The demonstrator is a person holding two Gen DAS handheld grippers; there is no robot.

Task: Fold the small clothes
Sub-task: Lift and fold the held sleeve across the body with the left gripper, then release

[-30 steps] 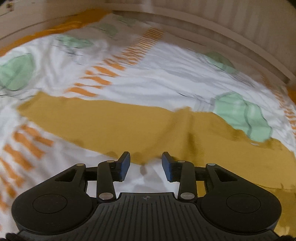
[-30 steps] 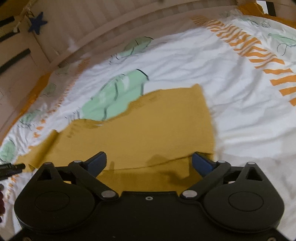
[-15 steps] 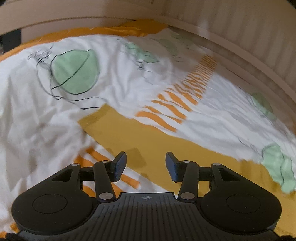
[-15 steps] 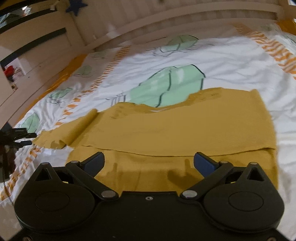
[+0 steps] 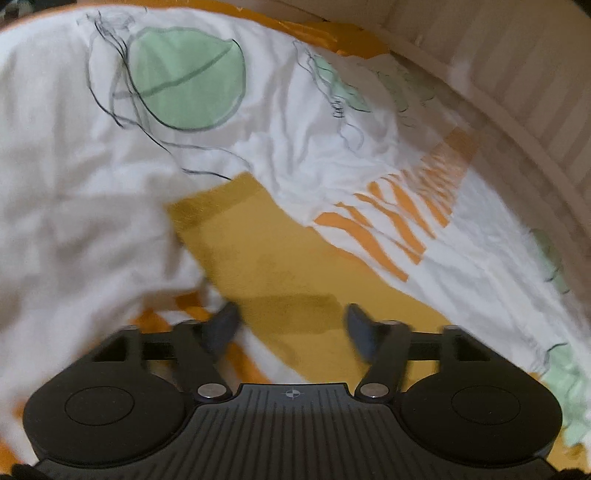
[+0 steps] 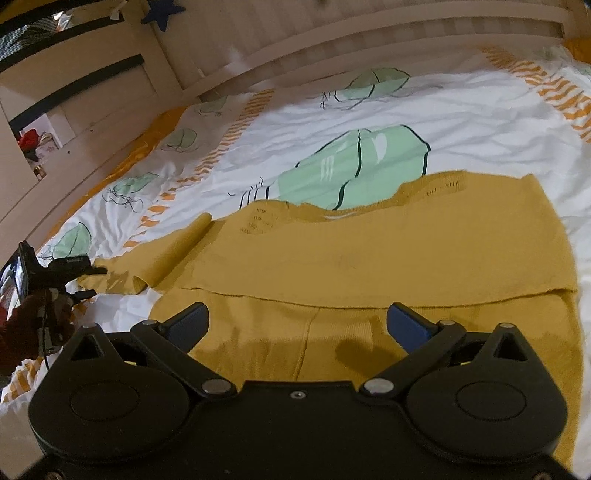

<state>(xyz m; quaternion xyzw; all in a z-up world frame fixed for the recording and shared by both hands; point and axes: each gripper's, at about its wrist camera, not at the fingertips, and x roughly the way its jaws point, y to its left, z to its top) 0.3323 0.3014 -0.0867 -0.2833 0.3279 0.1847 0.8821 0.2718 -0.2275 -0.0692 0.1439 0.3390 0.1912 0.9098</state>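
Observation:
A mustard-yellow knit garment (image 6: 388, 258) lies flat on a white printed bedsheet (image 6: 443, 110), its lower part folded up over the body. One sleeve (image 6: 173, 251) stretches out to the left. In the left wrist view that sleeve (image 5: 266, 258) runs diagonally, cuff at the far end. My left gripper (image 5: 291, 325) is open just above the sleeve and holds nothing; it also shows at the sleeve's end in the right wrist view (image 6: 74, 269). My right gripper (image 6: 297, 325) is wide open and empty over the garment's near folded edge.
The sheet (image 5: 92, 221) has green shapes and orange stripes, with wrinkles bunched at the left. A striped padded bed wall (image 6: 369, 26) curves along the far side and also shows in the left wrist view (image 5: 517, 92). White furniture (image 6: 74, 92) stands at the back left.
The left gripper has swung left along the sleeve toward its cuff and opened wider. The right gripper has drawn back, so more of the garment shows.

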